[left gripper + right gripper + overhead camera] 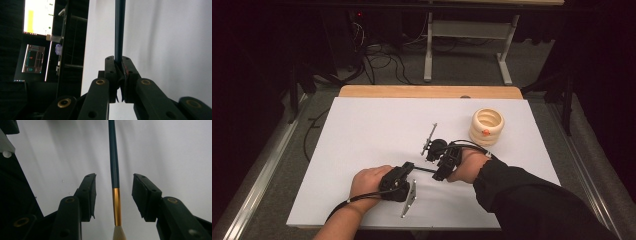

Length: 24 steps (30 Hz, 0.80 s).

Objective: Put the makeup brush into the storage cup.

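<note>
Your left gripper (119, 71) is clamped on the dark handle of a paintbrush (114, 157), and in the left gripper view the handle runs straight up out of the pinch along the line of the jaws. Your right gripper (114, 192) stands with its jaws apart, one on each side of the brush; neither pad (139, 191) touches it. The gold ferrule (116, 206) sits in the middle of that gap, with the pale bristles (119, 233) just below it.

The relation that matters: the brush's long axis runs between your two hands, low over the white table (362, 130). In the high view it shows as a thin dark line from the left gripper (408, 167) across to the right gripper (438, 176). The bristle end points toward your right hand, the handle end toward your left. So the left hand alone carries the brush, and the right is nearest the ferrule.

A ribbed cream holder (486, 126) stands upright beyond your right hand, well apart from the brush, its mouth open upward. It looks empty, though its floor is hard to make out from above. An orange mark shows on its near side.

If the holder is where the brush goes, I judge it has to be swung from lying level to standing before it can drop in.
</note>
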Tool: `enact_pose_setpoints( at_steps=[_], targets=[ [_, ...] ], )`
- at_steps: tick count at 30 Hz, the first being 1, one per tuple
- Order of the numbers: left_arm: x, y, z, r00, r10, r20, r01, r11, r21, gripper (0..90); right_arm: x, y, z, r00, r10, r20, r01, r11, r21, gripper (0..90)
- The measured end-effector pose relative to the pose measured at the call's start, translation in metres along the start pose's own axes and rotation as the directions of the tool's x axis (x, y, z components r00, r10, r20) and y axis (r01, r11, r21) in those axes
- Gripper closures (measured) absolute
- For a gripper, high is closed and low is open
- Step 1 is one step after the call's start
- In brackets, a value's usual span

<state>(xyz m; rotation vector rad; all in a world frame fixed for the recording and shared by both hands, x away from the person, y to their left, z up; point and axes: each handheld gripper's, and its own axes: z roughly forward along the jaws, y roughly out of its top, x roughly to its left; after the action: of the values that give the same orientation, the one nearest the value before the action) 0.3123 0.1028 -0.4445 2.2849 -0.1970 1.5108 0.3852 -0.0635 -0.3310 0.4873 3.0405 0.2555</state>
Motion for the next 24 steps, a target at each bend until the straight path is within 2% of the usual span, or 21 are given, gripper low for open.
enact_pose_setpoints(
  at_steps=[13,16,18,21,23,24],
  targets=[
    [0.001,-0.001,0.0,1.0,-0.001,0.003,0.001,1.0,0.01,85.5,-0.004,-0.008,-0.004,0.9999,0.009,0.014,-0.009,0.9999,-0.008,45.4],
    [0.001,-0.001,0.0,1.0,-0.007,0.0,0.007,0.9999,0.011,85.5,-0.005,-0.009,-0.005,0.9997,0.008,0.022,-0.008,1.0,0.005,43.7],
    [0.001,-0.002,0.0,1.0,-0.008,0.001,0.008,0.9999,0.014,85.5,-0.005,-0.011,-0.005,0.9997,0.012,0.022,-0.012,0.9999,-0.007,42.5],
    [0.001,-0.004,0.0,0.9999,-0.01,0.004,0.01,0.9995,0.029,85.5,-0.007,-0.013,-0.006,0.9996,0.013,0.024,-0.013,0.9998,0.014,39.6],
    [0.001,-0.004,0.001,0.9999,-0.015,0.005,0.015,0.9995,0.029,85.5,-0.007,-0.015,-0.005,0.9996,0.016,0.022,-0.016,0.9999,0.006,39.3],
    [0.001,-0.005,0.001,0.9998,-0.019,0.001,0.019,0.9993,0.034,85.5,-0.007,-0.016,-0.006,0.9996,0.012,0.025,-0.012,0.9997,0.022,39.1]
  ],
)
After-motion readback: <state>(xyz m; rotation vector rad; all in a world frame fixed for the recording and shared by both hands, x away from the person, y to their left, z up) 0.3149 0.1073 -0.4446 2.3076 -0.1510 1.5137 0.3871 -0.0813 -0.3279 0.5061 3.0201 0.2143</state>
